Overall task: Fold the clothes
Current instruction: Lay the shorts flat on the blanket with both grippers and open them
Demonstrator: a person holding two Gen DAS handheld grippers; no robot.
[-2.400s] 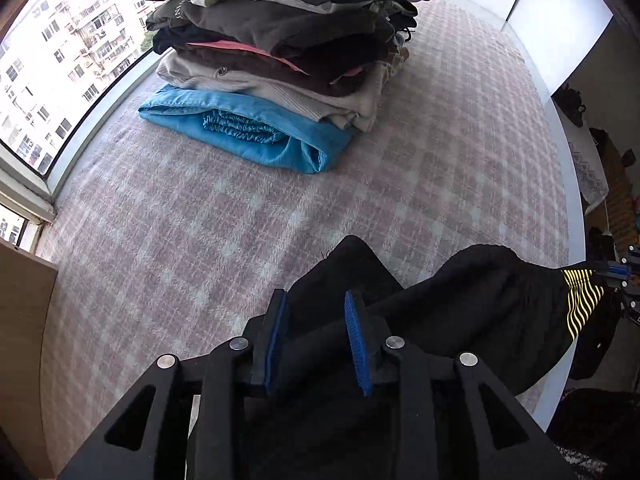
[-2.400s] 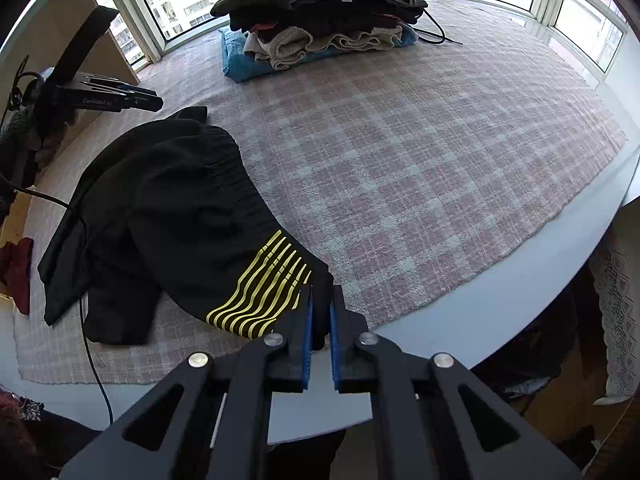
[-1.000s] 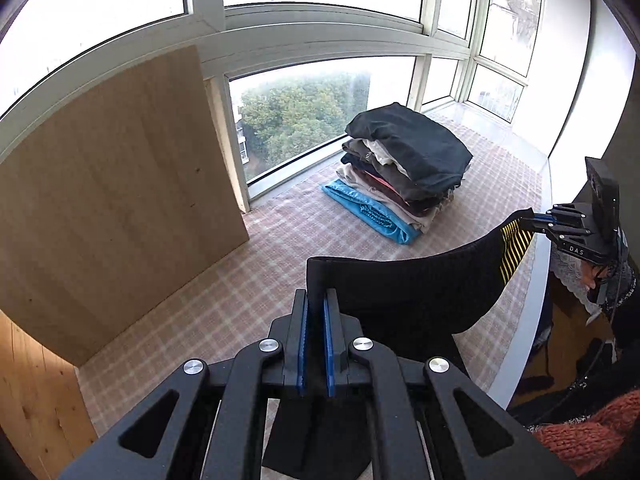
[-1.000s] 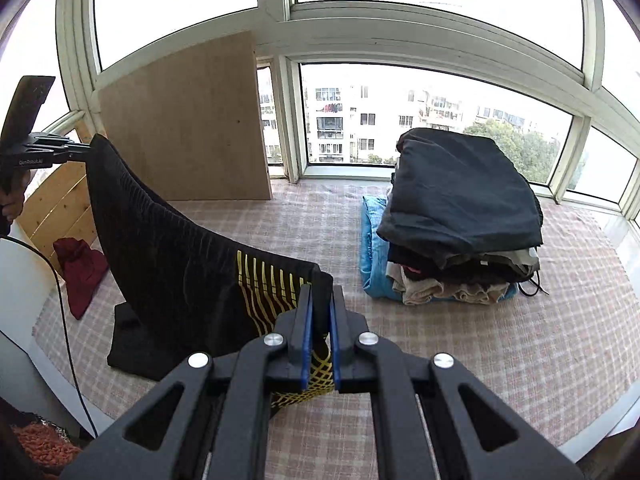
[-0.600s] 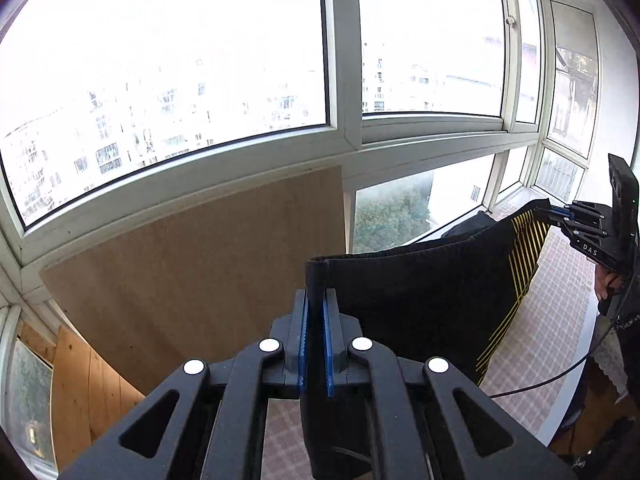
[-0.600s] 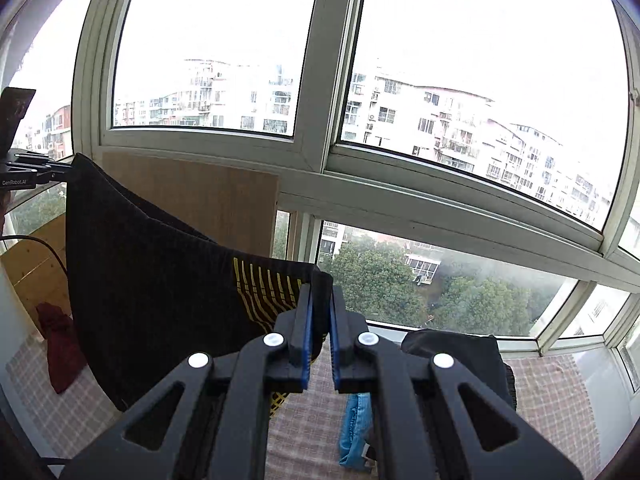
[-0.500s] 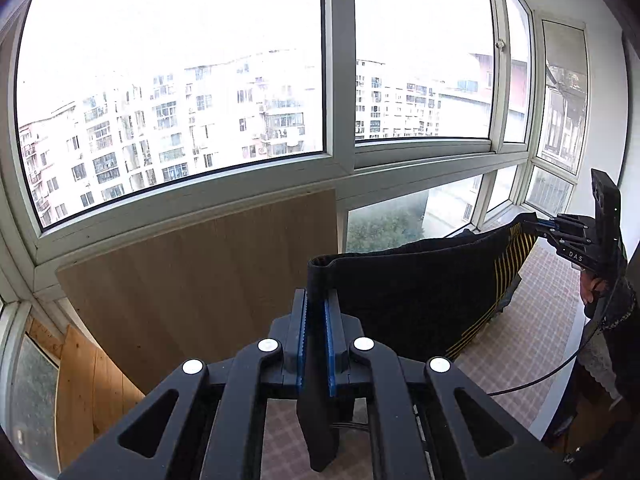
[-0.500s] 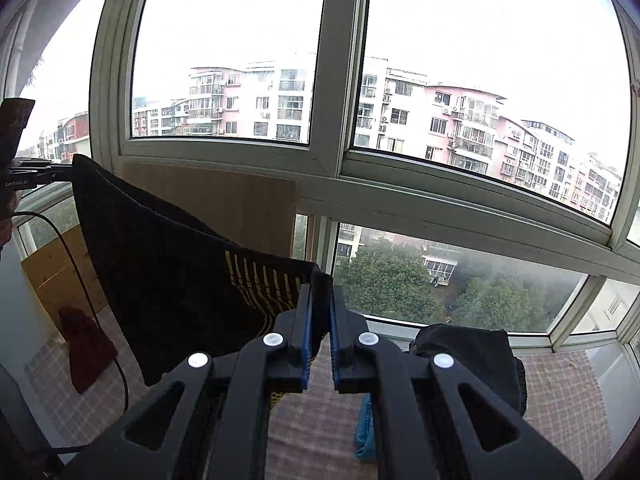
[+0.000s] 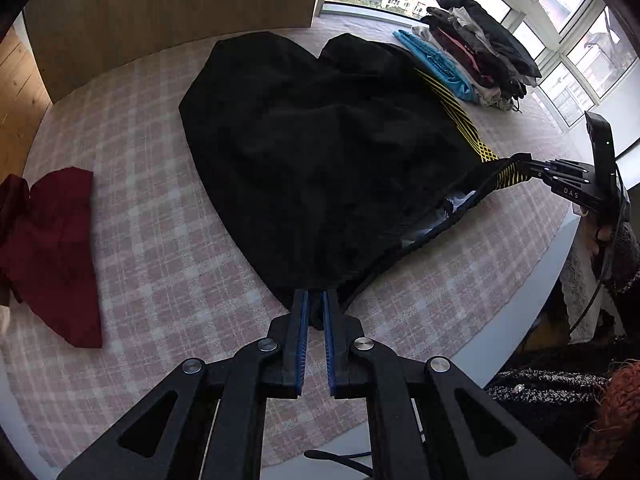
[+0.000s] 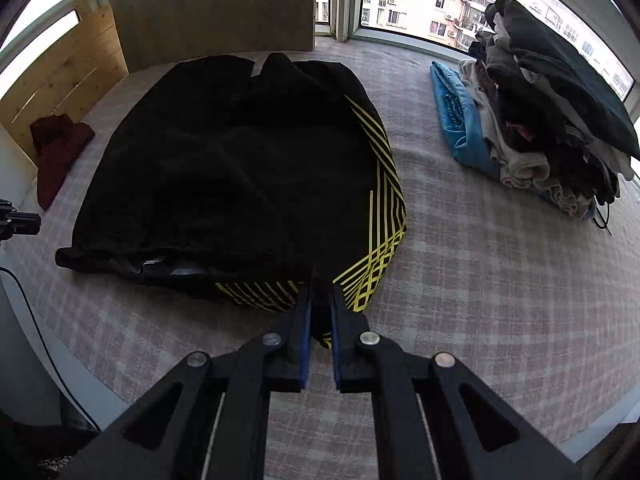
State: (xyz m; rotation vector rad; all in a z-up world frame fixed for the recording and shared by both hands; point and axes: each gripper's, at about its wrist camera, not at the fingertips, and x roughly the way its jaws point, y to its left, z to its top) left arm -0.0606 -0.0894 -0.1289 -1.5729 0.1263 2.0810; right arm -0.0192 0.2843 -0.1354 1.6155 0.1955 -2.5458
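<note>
Black shorts (image 9: 320, 140) with yellow stripes lie spread flat on the pink plaid cloth (image 9: 160, 248), legs pointing away. My left gripper (image 9: 315, 300) is shut on the plain waistband corner, low over the cloth. My right gripper (image 10: 320, 286) holds the yellow-striped waistband corner of the shorts (image 10: 240, 168); its jaws are opening, with fabric still filling the gap between the pads. In the left wrist view the right gripper (image 9: 532, 168) shows at the far right, with the waistband sagging between the two grips. The left gripper's tip (image 10: 16, 220) peeks in at the left edge.
A tall stack of folded clothes (image 10: 552, 120) on a blue garment stands at the back right by the windows. A dark red garment (image 9: 56, 248) lies crumpled to the left. A wooden board (image 9: 160, 8) leans at the back. The white table edge (image 9: 520, 300) runs close behind both grippers.
Both grippers have dropped from high in front of the windows down to the table. The shorts, hanging stretched between them before, now lie spread on the cloth.
</note>
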